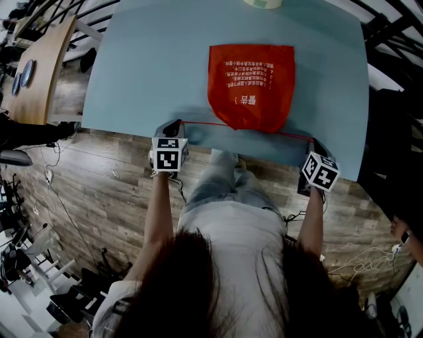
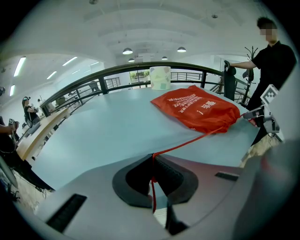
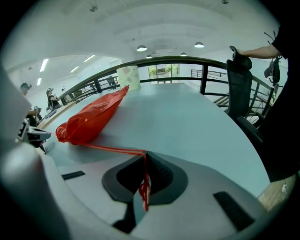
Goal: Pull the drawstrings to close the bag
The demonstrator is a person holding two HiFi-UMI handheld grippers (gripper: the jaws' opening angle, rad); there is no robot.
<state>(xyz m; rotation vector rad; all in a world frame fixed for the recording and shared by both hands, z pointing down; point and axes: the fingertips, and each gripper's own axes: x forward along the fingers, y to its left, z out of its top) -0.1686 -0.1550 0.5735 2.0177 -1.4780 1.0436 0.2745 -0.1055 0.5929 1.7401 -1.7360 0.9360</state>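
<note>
An orange-red drawstring bag [image 1: 252, 84] with white print lies flat on the pale blue table [image 1: 152, 72], its gathered mouth toward the near edge. A thin red drawstring [image 1: 201, 123] runs taut from the mouth to each side. My left gripper [image 1: 176, 127] is shut on the left drawstring [image 2: 180, 146] at the table's near edge; the cord's tail hangs down behind the jaws. My right gripper [image 1: 310, 142] is shut on the right drawstring [image 3: 112, 150], whose knotted end dangles behind the jaws. The bag [image 2: 197, 110] [image 3: 91, 119] shows in both gripper views.
A pale roll [image 1: 263, 3] stands at the table's far edge, beyond the bag. A person in black [image 2: 267, 65] stands by a chair [image 3: 239, 89] to the right of the table. Wooden floor lies below the near edge; a wooden bench [image 1: 39, 66] stands at far left.
</note>
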